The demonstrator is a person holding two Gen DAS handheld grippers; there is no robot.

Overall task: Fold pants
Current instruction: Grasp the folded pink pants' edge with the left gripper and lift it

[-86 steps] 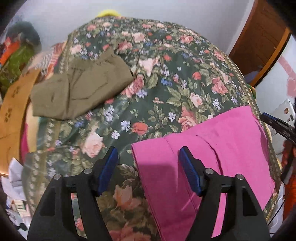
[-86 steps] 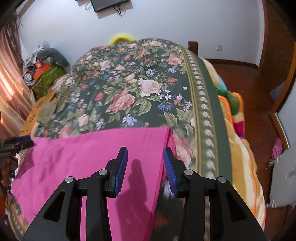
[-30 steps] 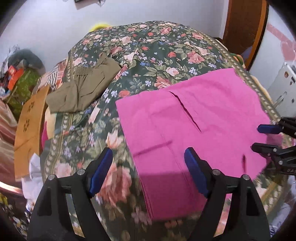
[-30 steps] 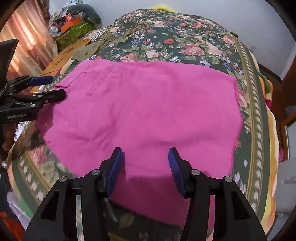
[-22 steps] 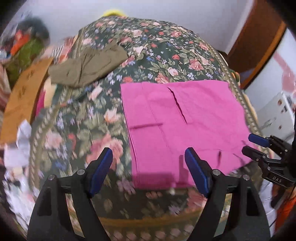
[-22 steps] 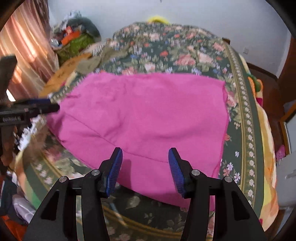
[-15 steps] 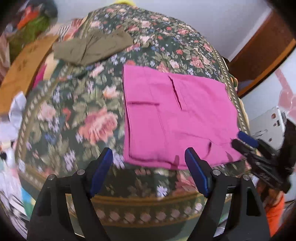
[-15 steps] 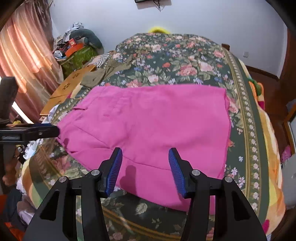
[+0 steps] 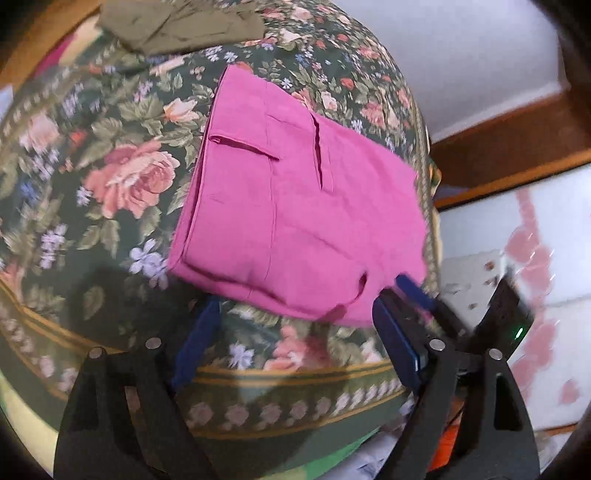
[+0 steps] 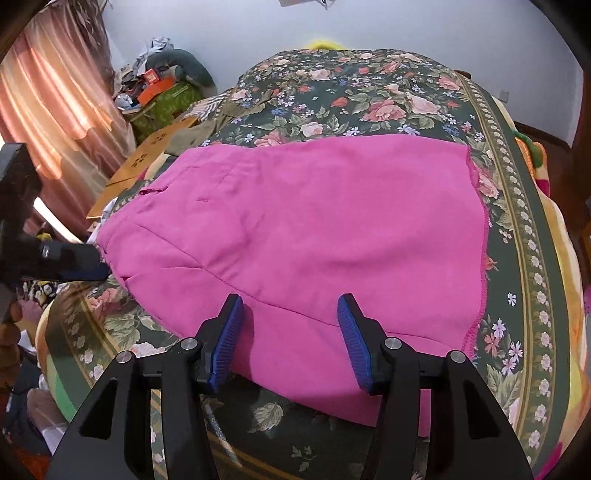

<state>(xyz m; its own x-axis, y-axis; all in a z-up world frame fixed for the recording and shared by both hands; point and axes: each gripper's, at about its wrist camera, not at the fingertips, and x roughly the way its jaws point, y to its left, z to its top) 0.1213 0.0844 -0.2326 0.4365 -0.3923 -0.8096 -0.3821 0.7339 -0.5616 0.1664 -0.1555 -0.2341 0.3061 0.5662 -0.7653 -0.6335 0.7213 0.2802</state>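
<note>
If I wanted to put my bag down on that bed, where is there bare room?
Bare floral bedspread lies beyond the pink pants, towards the wall, and in a strip along their right hem. The bed's left edge is crowded: olive pants, then a cardboard box and clutter beside it.

Both wrist views face the bed's near edge — sharing the pink pants [image 9: 303,206].

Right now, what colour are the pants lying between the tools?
Solid magenta pink pants, no pattern; clearest in the right wrist view.

pants [image 10: 314,229]: magenta pink | bedspread [image 10: 388,99]: dark green, pink rose floral | fingers [image 10: 229,339]: blue
</note>
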